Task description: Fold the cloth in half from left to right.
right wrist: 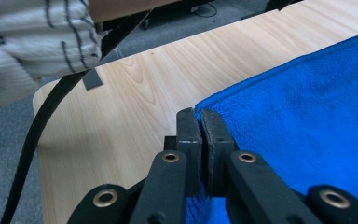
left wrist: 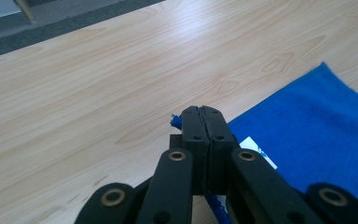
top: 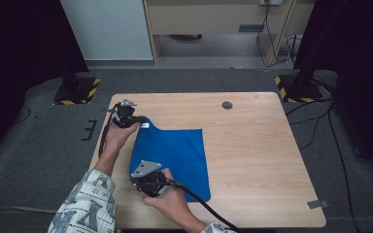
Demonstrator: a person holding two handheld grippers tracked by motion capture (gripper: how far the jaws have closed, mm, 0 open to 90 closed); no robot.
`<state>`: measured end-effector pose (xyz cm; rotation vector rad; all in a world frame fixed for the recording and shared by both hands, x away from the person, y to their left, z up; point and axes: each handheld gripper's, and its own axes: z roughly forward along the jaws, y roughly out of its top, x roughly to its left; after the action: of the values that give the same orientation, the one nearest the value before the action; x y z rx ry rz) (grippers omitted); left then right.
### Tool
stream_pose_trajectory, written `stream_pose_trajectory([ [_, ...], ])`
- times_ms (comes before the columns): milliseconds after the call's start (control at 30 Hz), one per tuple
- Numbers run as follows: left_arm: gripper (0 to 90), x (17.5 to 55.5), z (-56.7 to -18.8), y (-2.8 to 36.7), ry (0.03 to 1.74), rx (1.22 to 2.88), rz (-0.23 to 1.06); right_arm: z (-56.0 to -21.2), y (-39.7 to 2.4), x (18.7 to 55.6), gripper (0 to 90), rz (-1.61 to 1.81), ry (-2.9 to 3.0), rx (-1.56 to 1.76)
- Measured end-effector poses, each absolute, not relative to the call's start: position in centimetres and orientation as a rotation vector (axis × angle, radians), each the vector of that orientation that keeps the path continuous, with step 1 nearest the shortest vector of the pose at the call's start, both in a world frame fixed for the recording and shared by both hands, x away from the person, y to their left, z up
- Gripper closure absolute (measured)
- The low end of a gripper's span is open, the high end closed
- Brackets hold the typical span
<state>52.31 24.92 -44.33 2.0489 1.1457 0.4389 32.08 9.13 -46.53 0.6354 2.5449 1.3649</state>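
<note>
- A blue cloth (top: pixel 175 158) of soft, napped terry lies flat on the left half of a pale wood-grain table (top: pixel 252 145), roughly rectangular, with a straight right edge.
- Its long axis runs from the near edge of the table toward the far edge, about 6 to 12 o'clock in the high view; the far left corner is drawn out toward 11 o'clock into a point.
- A small white label (left wrist: pixel 258 151) sits on the cloth by that far left corner.
- The left gripper (top: pixel 138 119), black and hard-edged, is at the cloth's 11 o'clock corner; in the left gripper view its jaws are pressed together with a tuft of blue pinched between them (left wrist: pixel 203 123).
- The right gripper (top: pixel 141 180), topped by a grey three-cornered plate, is at the cloth's near left edge, about 7 o'clock; in the right gripper view its jaws are closed on the cloth's edge (right wrist: pixel 200 126).
- A hand (top: pixel 121 136) holds the left gripper and another hand (top: pixel 172 201) the right; both sleeves are pale with a dark pattern.
- A small dark round disc (top: pixel 227 105) is set in the tabletop near the far edge, at 1 o'clock from the cloth.
- Grey carpet (top: pixel 48 145) surrounds the table.
</note>
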Motion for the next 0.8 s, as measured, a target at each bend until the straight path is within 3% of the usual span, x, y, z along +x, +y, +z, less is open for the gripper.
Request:
stream_pose_trajectory([
  [800, 89.1, 53.8, -46.2, 15.1, 1.067, 2.118, 0.369, -47.3, -0.3, 31.6, 87.2, 1.313, 2.459, 0.775],
])
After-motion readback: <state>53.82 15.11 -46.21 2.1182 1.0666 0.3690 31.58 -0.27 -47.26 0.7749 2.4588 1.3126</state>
